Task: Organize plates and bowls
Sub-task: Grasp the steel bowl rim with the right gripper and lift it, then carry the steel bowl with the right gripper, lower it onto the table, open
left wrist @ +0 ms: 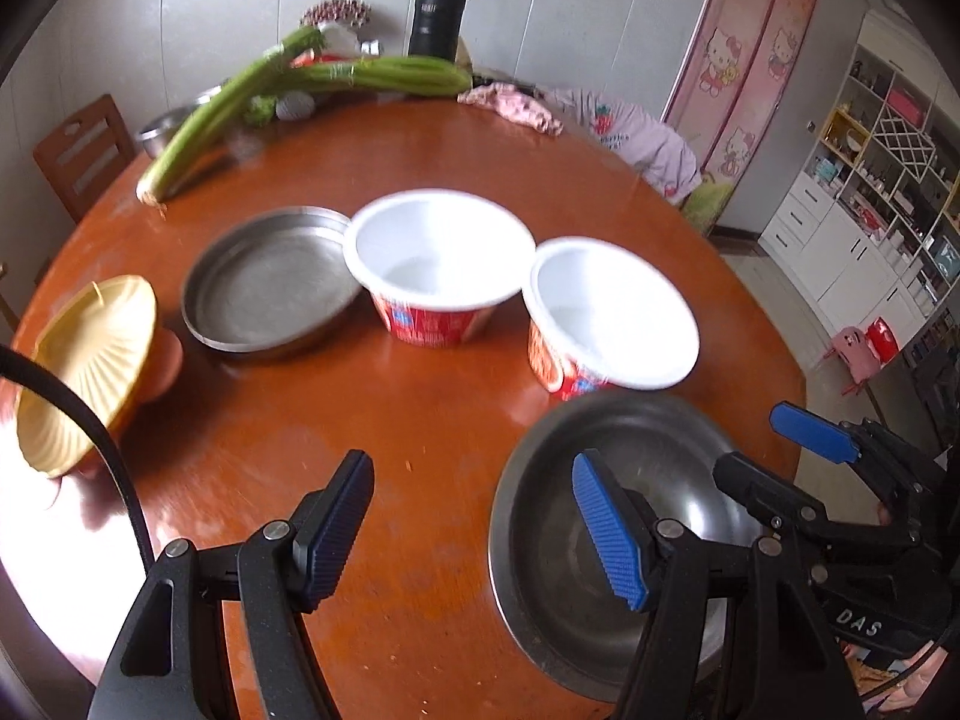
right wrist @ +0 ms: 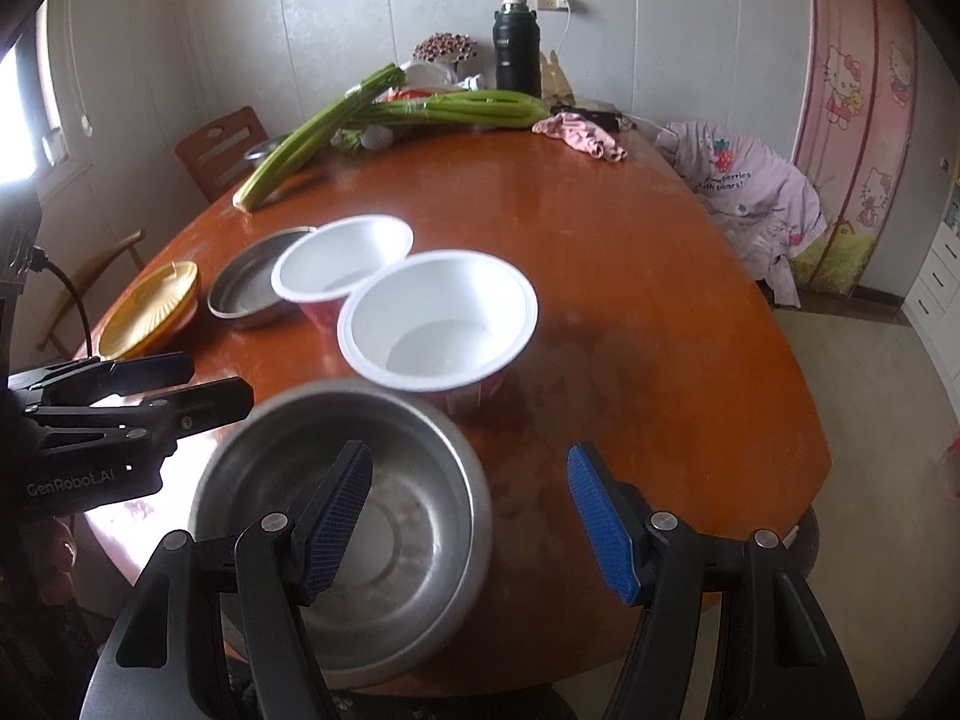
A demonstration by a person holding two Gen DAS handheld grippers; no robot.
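The near rim of the steel bowl [right wrist: 384,534] is hidden behind the right gripper's left finger [right wrist: 336,522]. The yellow plate [left wrist: 84,372] is blurred, and print on the paper bowls [left wrist: 432,324] is unreadable.

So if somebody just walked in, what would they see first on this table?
Probably the two white paper bowls with red sides, bright in the middle of the shiny orange-brown table, standing very close together. Next, the big steel bowl at the near edge, with the right gripper hanging open over its rim. Farther back, long green celery lies across the table near a tall black flask.
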